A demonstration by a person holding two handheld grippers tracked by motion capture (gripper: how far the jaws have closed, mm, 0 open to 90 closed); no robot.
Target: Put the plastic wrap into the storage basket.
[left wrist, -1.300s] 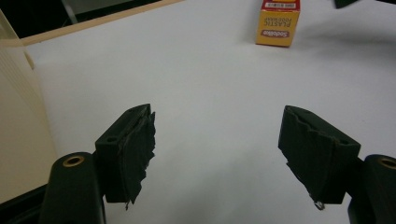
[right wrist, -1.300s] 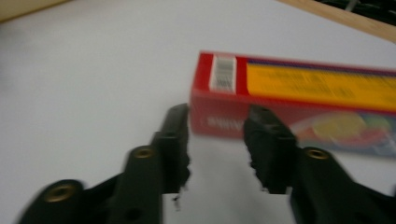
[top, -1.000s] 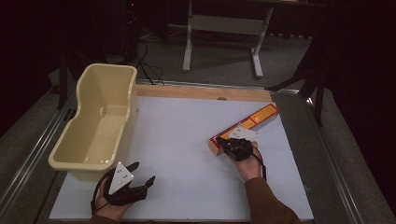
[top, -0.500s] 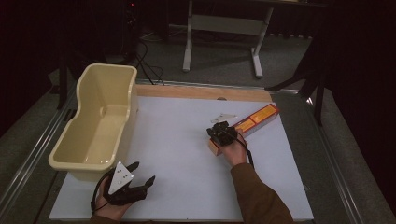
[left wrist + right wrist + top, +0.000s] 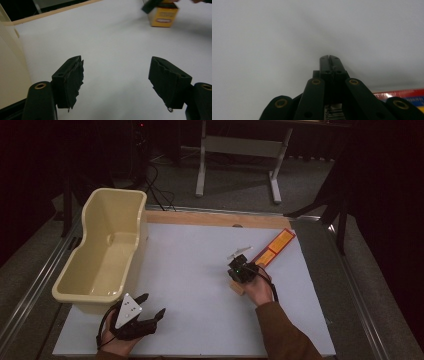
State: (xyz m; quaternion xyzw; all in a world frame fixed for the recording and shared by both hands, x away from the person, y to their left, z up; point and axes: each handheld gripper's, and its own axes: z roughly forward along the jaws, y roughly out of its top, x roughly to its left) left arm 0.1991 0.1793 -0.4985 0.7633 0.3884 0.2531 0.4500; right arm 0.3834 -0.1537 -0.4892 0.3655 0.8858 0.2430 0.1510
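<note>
Sliding the box [image 5: 270, 252] across the worktop [image 5: 200, 270] toward the tub [image 5: 107, 250], right gripper [image 5: 240, 270] pressed together atop it; left gripper [image 5: 150, 307] apart, idle beside the tub.

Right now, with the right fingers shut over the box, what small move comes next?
Probably keep nudging the long orange box across the white board toward the cream tub: the right gripper is shut, pressing its near end, and the tub stands empty.
</note>
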